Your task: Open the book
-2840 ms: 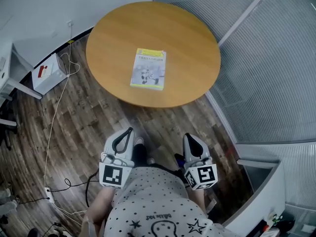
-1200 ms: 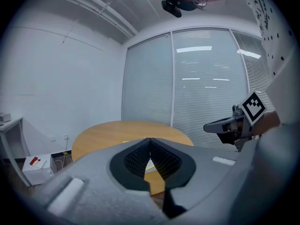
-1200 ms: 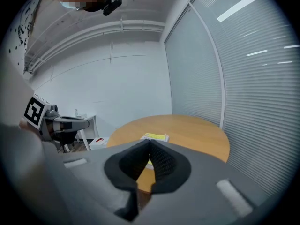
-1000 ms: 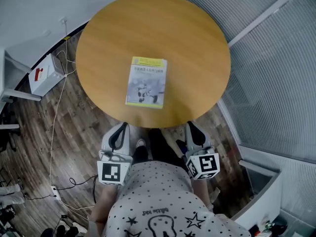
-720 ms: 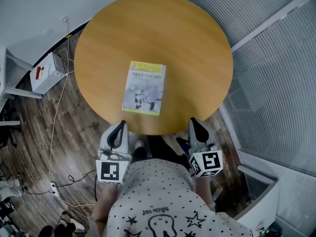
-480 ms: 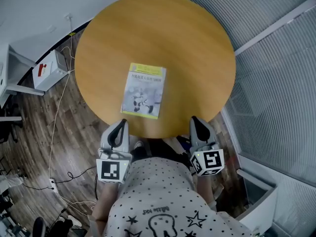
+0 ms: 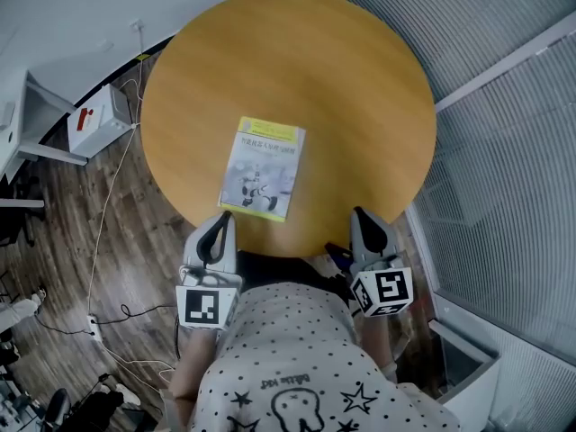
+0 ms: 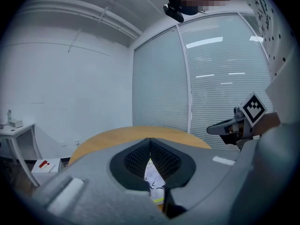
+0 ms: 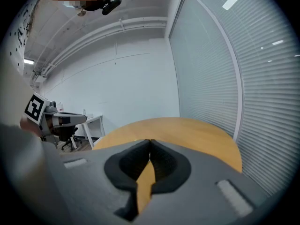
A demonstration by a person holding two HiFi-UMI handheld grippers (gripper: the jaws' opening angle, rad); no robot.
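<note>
A closed book (image 7: 261,169) with a grey and yellow cover lies flat near the front of the round wooden table (image 7: 360,79). My left gripper (image 7: 221,217) hovers at the table's near edge, just in front of the book's near left corner, jaws shut and empty. My right gripper (image 7: 360,214) is shut and empty too, over the near edge to the right of the book. In the left gripper view a strip of the book (image 8: 152,178) shows through the gap behind the touching tips (image 8: 150,139). The right gripper view shows shut jaws (image 9: 150,141) over bare tabletop (image 9: 197,130).
A white box (image 7: 97,120) and trailing cables (image 7: 99,241) lie on the wood floor left of the table. A slatted glass wall (image 7: 504,151) runs along the right. A white desk (image 9: 91,121) and a chair stand at the far left. My dotted shirt (image 7: 279,367) fills the bottom.
Both grippers have moved forward from beside my body to the table's near edge. The book has not moved on the table and stays closed.
</note>
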